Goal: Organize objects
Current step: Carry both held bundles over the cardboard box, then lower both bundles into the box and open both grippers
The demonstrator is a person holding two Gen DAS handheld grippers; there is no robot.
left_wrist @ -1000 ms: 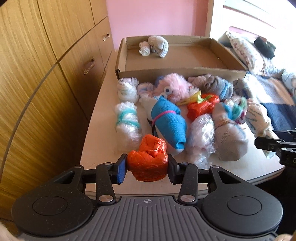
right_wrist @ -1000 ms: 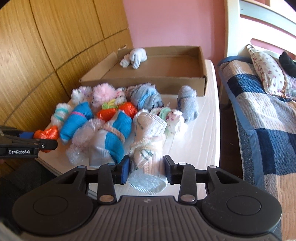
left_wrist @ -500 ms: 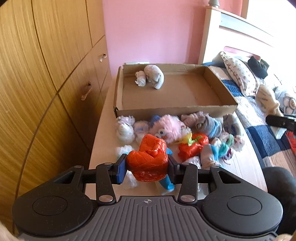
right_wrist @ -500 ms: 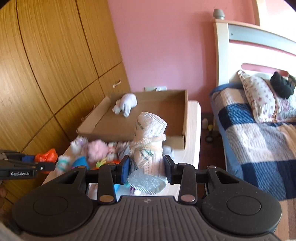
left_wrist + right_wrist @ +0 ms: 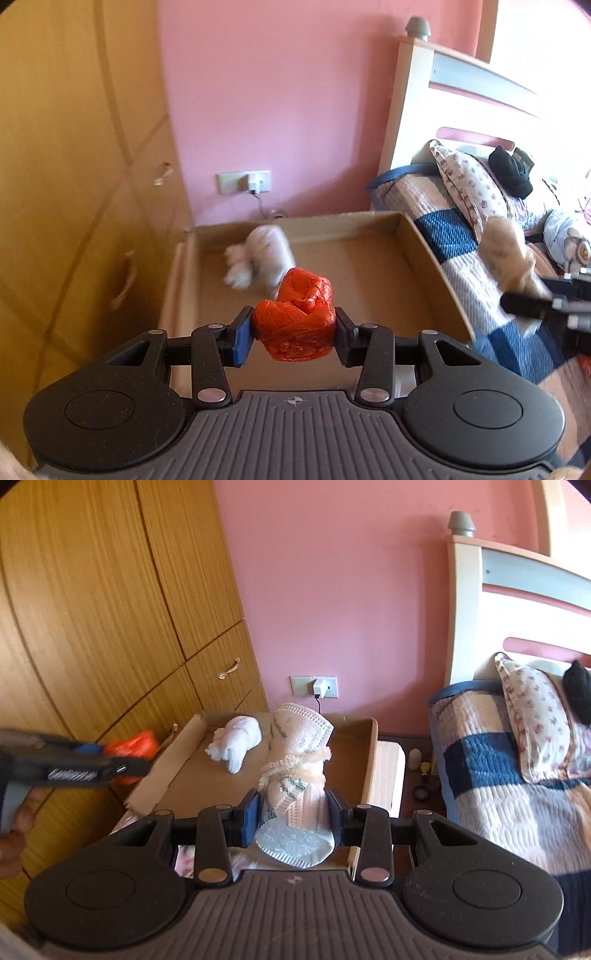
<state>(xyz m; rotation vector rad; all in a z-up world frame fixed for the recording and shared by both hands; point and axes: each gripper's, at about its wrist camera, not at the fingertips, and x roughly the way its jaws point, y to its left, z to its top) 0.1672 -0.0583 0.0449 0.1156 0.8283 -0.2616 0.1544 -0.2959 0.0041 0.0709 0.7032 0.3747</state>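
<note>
Since a second ago both grippers have lifted off the tabletop pile and now hang over the cardboard box [image 5: 424, 266]; the heap of bundles has dropped out of both views. Grips unchanged.

Left gripper [image 5: 294, 334]: jaws pinching an orange bundle [image 5: 299, 321], crinkled glossy film, roughly round with a knotted top, above the box's near edge.

Right gripper [image 5: 293, 818]: jaws clamped on a white knit sock roll [image 5: 295, 771], waffle texture, tied at the waist with a frayed cream band, standing upright, its lower end in bubbly clear film.

Box: shallow, brown, open-topped. One white fluffy roll [image 5: 236, 744] lies near its far-left corner.
</note>
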